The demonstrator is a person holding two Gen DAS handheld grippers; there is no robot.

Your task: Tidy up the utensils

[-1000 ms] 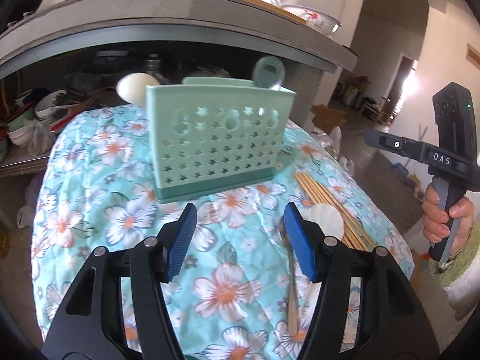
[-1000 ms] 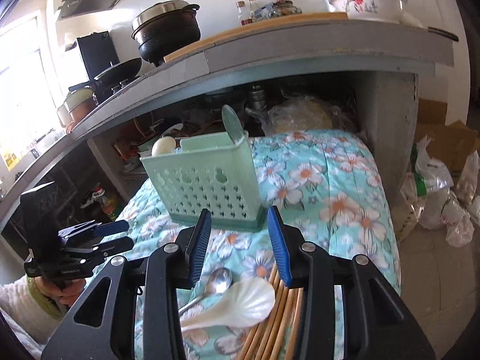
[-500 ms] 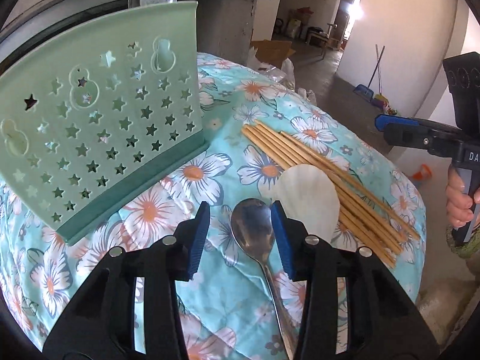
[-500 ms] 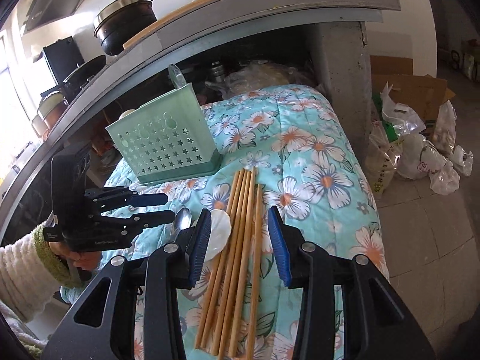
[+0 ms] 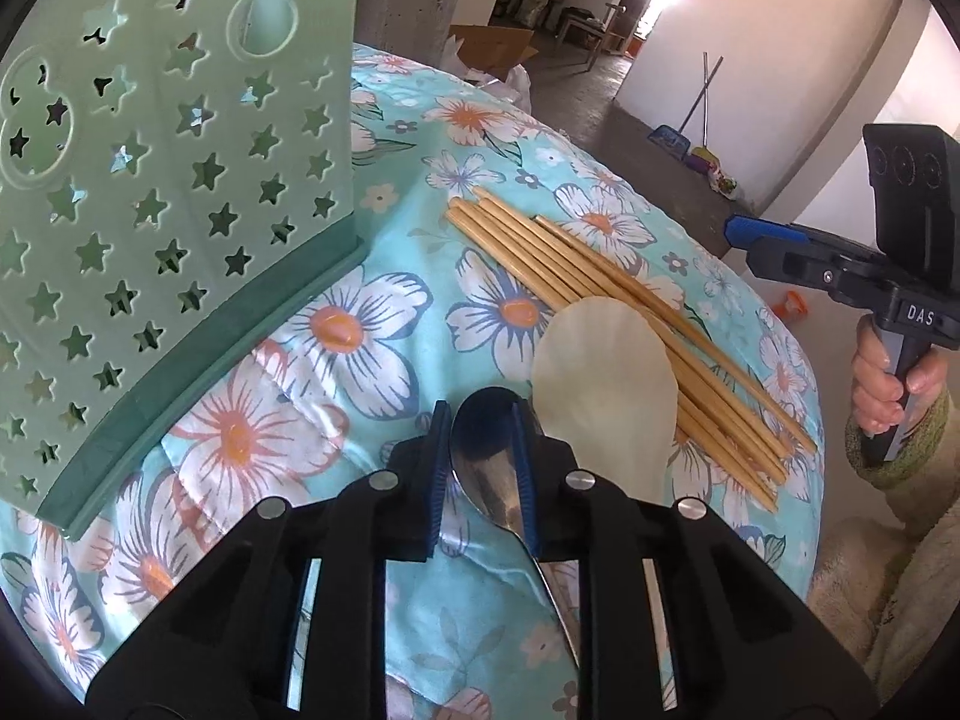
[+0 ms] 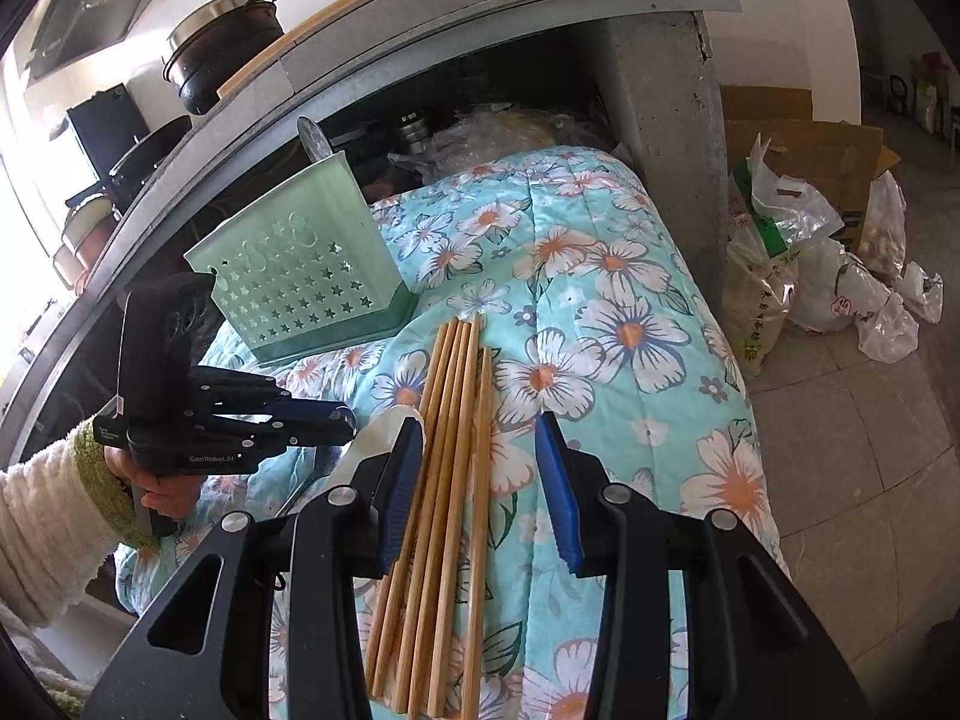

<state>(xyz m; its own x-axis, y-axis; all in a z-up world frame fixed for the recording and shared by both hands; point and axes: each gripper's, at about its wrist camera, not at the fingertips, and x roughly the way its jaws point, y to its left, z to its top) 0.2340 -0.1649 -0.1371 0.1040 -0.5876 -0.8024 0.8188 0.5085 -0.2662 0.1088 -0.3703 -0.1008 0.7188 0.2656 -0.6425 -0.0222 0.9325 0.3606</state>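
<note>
Left wrist view: the left gripper (image 5: 480, 450) has been brought down and across from in front of the green utensil holder (image 5: 162, 192) to the metal spoon (image 5: 489, 468), which lies on the floral quilt (image 5: 336, 324). Its jaws, wide a second ago, are closing, and the spoon's bowl is now seen between the blue pads (image 5: 436, 474), which look to be at its edges; a firm pinch cannot be confirmed. The white shell-shaped spoon (image 5: 603, 384) lies just beside it, resting partly on the bamboo chopsticks (image 5: 600, 282). The holder stands near, to the upper left, and the right gripper (image 5: 780, 240) is seen hovering past the chopsticks. By this change the spoon pick-up is judged to be under way, with the carry to the holder not yet done.

Right wrist view: the right gripper (image 6: 480, 468) has been lowered from facing the holder (image 6: 300, 288) to above the chopsticks (image 6: 444, 480). Its jaws are held partly apart as before, straddling the bundle without pressing on it. The left gripper (image 6: 336, 420) is seen low at the white spoon (image 6: 372, 438). One utensil already stands in the holder. The chopsticks are judged to be the next thing to be taken.
</note>
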